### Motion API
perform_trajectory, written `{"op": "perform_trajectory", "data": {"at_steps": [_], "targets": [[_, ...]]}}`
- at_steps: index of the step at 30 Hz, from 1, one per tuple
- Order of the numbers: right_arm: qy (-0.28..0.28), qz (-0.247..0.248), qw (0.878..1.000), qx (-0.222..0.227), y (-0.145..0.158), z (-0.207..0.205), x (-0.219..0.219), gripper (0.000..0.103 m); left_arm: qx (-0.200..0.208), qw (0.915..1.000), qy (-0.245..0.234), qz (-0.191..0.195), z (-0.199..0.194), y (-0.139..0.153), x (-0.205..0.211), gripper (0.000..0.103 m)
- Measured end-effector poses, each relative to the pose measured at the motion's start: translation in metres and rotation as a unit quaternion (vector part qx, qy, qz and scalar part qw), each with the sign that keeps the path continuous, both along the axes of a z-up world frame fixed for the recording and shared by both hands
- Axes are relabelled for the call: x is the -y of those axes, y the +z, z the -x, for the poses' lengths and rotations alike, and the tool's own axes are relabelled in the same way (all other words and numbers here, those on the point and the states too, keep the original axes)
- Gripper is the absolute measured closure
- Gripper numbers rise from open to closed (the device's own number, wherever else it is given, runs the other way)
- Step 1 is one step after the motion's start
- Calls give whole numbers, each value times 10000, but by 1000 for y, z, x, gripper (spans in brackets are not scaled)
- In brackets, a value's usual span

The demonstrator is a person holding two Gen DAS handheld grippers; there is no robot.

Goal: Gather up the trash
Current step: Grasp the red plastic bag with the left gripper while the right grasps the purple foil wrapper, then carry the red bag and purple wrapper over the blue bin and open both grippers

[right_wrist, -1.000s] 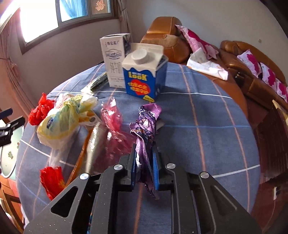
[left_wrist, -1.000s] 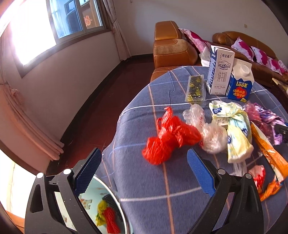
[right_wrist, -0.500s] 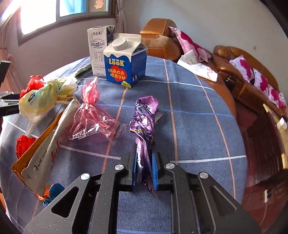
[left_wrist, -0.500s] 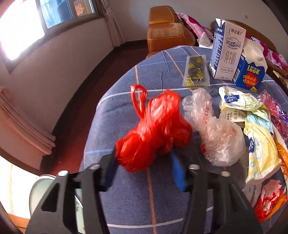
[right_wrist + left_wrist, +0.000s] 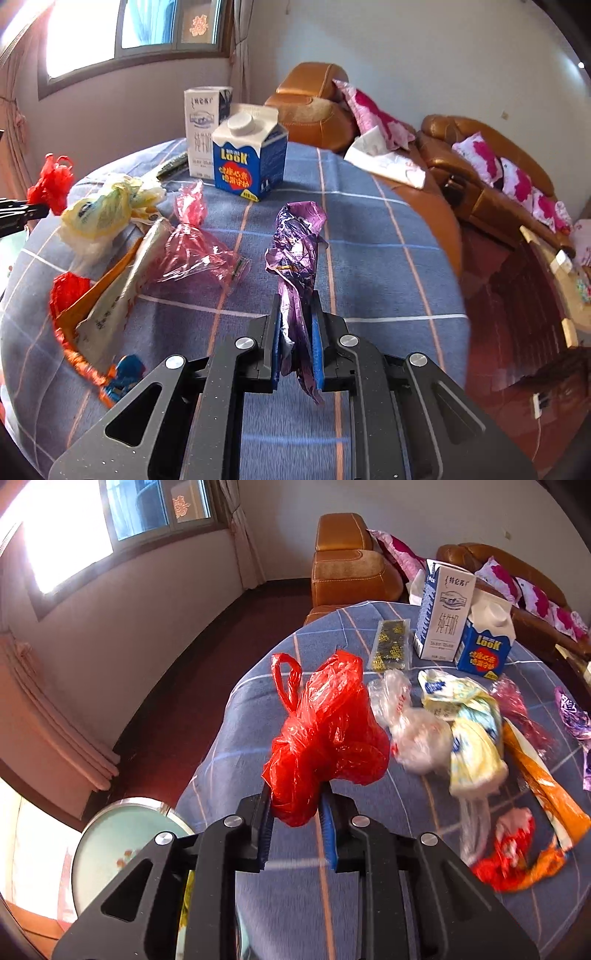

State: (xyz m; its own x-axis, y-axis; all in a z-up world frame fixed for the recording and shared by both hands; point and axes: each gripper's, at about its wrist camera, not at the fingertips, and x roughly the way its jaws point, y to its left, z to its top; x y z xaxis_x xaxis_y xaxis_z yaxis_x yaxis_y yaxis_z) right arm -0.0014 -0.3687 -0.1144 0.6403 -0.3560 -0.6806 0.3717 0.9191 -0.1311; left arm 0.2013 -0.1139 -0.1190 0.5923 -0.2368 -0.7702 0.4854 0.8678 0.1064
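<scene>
Left tongs [image 5: 297, 825] now around red bag [image 5: 325, 731].

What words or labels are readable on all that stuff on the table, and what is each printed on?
"LOOK": white letters on the blue carton with the white cap.
"纯牛奶": running down the tall white milk carton; its smaller print is too small to read.
Red circle on the blue carton: Chinese characters, too blurred to read.
Yellow bag: blue logo, unreadable.
Orange-and-white wrapper: print too blurred.
Window: red paper decoration, not legible.
</scene>
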Motion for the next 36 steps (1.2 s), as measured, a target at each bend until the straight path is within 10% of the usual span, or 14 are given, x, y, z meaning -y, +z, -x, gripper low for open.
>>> {"op": "perform_trajectory", "data": {"at_steps": [36], "targets": [[1028, 343, 9934, 379, 31, 28, -130, 89, 113, 9959, 850, 275, 90, 21, -136, 81]]}}
